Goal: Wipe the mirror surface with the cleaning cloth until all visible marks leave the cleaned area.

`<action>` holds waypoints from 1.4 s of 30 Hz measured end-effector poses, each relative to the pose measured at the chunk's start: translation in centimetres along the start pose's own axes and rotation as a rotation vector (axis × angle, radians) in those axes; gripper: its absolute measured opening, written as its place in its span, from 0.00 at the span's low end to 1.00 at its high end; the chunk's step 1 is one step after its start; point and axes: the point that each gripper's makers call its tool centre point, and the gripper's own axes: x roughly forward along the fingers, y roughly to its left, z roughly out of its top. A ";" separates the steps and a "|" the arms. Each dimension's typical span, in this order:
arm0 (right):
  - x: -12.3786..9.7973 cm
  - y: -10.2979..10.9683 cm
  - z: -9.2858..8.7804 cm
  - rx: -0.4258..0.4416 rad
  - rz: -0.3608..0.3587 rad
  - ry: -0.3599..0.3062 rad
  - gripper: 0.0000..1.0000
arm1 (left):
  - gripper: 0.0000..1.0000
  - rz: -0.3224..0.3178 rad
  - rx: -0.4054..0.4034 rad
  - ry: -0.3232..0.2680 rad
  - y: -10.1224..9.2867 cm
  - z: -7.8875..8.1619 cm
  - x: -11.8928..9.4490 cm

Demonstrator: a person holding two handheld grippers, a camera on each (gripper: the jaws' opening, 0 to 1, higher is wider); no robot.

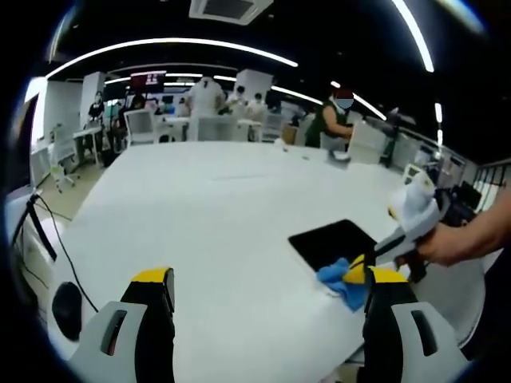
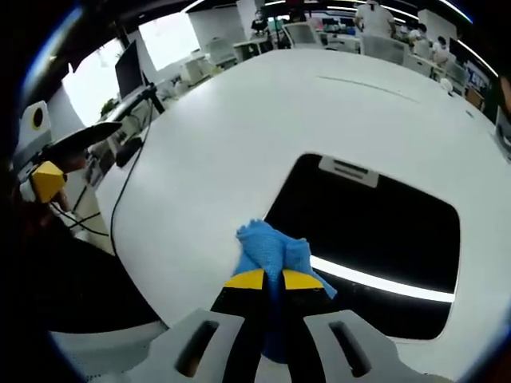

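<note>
1. The mirror [image 2: 375, 231] lies flat on the white table [image 2: 231, 136]. It is a dark rectangle with rounded corners. A bright ceiling light strip is reflected along its near part.
2. In the left gripper view the mirror [image 1: 335, 242] sits at the right side of the table [image 1: 200, 215], near the table's near-right edge.
3. The cleaning cloth [image 2: 271, 251] is blue and bunched. It rests at the mirror's near-left corner, partly on the glass and partly on the table.
4. The right gripper [image 2: 273, 279] has its yellow-tipped jaws closed narrowly on the cloth, which bulges out beyond the tips.
5. In the left gripper view the right gripper [image 1: 363, 267] enters from the right, held by a person's hand [image 1: 447, 243], with the cloth [image 1: 343, 281] at its tip.
6. The left gripper [image 1: 267, 279] is spread wide and holds nothing. It hangs above bare table, left of the mirror.
7. Black cables [image 2: 120, 199] run over the table's left edge.
8. Far behind the table, people [image 1: 335, 120] stand among white chairs and desks.
</note>
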 end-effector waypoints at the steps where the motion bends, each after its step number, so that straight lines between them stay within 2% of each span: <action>1: 0.0 0.0 0.0 -0.002 0.000 0.001 0.00 | 0.99 0.001 0.001 0.000 0.1 0.0 -0.1; 4: 0.0 -0.1 0.0 0.015 0.005 0.003 0.00 | 0.99 -0.005 0.008 -0.003 0.1 0.3 -0.2; 7: 0.0 0.0 0.0 0.012 0.002 0.005 0.00 | 0.99 -0.030 0.051 -0.020 -0.5 0.5 -0.3; 13: 0.1 0.0 0.1 0.017 0.002 0.002 0.01 | 0.99 -0.031 0.024 -0.003 -0.6 -0.2 -0.1; 20: 0.4 -0.1 0.6 0.015 0.004 0.003 0.01 | 1.00 -0.064 0.013 0.003 -1.2 0.0 0.0; 23: 0.5 -0.2 0.8 0.012 0.003 0.003 0.01 | 0.99 -0.059 0.028 0.010 -1.1 -0.2 -0.1; 25: 0.6 -0.3 1.0 0.016 0.005 0.002 0.01 | 0.99 -0.043 0.073 0.026 -0.8 -0.4 -0.1; 30: 0.8 -0.4 1.3 0.018 0.007 0.001 0.01 | 0.99 -0.049 0.082 0.033 -1.0 -0.4 -0.2; 42: 1.7 -1.2 2.9 0.009 -0.002 -0.007 0.01 | 0.99 -0.054 0.047 0.019 -1.0 -0.2 -0.2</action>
